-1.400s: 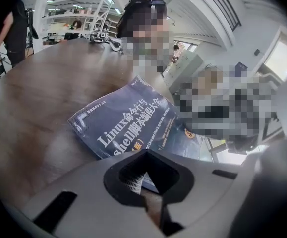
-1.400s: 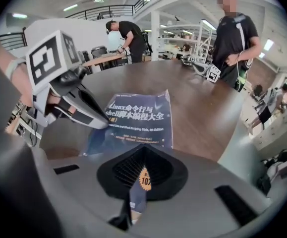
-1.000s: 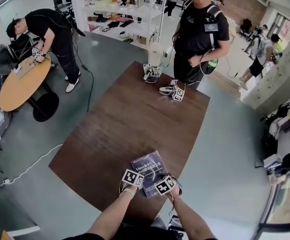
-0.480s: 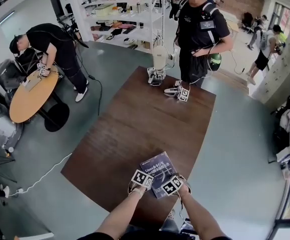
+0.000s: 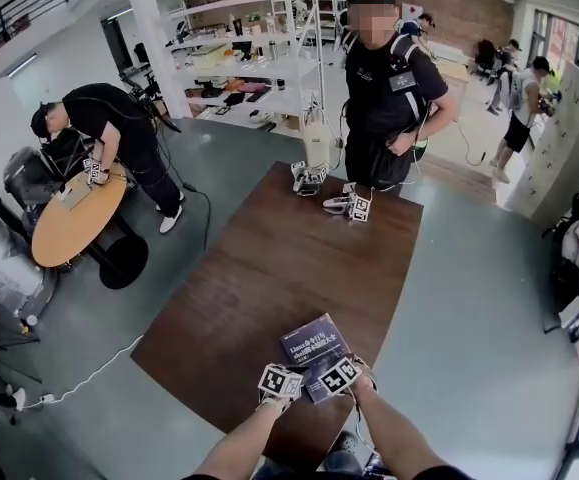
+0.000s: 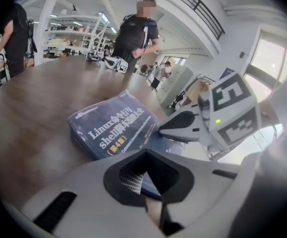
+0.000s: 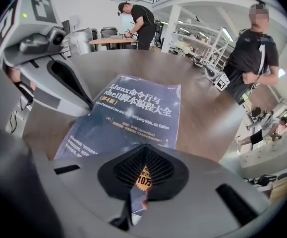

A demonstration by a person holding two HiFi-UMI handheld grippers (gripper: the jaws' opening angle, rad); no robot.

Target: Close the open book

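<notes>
A dark blue paperback book [image 5: 312,346] lies closed and flat near the front edge of the brown table [image 5: 269,258], its front cover [image 7: 138,108] up. My left gripper [image 5: 281,380] is at the book's near left corner [image 6: 114,128] with its jaws together and nothing gripped. My right gripper [image 5: 335,374] hangs over the book's near edge, pointing steeply down, jaws shut, with the cover showing through the notch between its fingers. Each gripper shows in the other's view: the right gripper [image 6: 202,125] and the left gripper [image 7: 59,73].
A person [image 5: 384,78] stands at the table's far end, where two other grippers [image 5: 349,205] [image 5: 307,176] lie. Another person [image 5: 104,118] bends over a round wooden table [image 5: 74,218] at the left. White shelves [image 5: 249,58] stand behind. The table's edge is right below my hands.
My left gripper has shifted a little back from the book's near left corner. The right gripper has kept still, and the book stays closed. My head has tilted up.
</notes>
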